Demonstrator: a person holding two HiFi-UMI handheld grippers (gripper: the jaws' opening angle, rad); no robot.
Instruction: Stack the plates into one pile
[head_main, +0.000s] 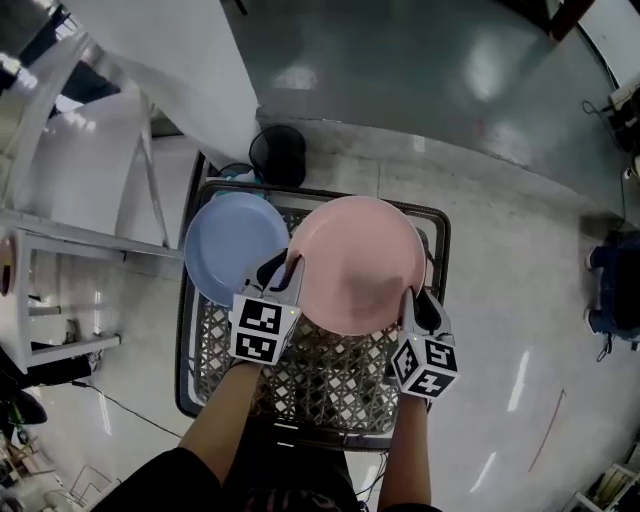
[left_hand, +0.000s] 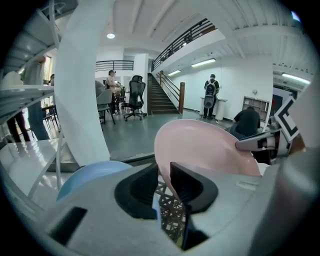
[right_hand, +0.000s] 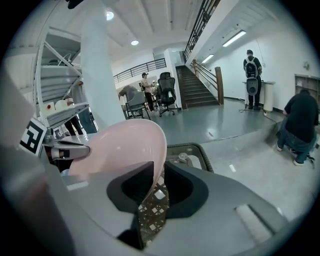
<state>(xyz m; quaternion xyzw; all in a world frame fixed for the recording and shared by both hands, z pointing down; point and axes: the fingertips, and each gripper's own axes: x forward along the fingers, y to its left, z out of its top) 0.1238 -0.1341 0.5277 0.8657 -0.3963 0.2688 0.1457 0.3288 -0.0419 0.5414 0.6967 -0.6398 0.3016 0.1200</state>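
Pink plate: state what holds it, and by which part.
Both grippers hold the pink plate by its rim: the left gripper has its jaws clamped on the left edge, the right gripper on the right edge.

Three views: one overhead, two at jaw level.
From the head, steeply down at mid range onto wire basket (head_main: 330, 380) and floor (head_main: 500, 300). From the left gripper (left_hand: 162, 172), tight along its jaws, out over the pink plate (left_hand: 200, 150) into the hall (left_hand: 135, 131), right gripper (left_hand: 252, 143) at frame's right edge. From the right gripper, mirrored, left gripper at frame's left edge. Shared by all: pink plate, basket mesh.
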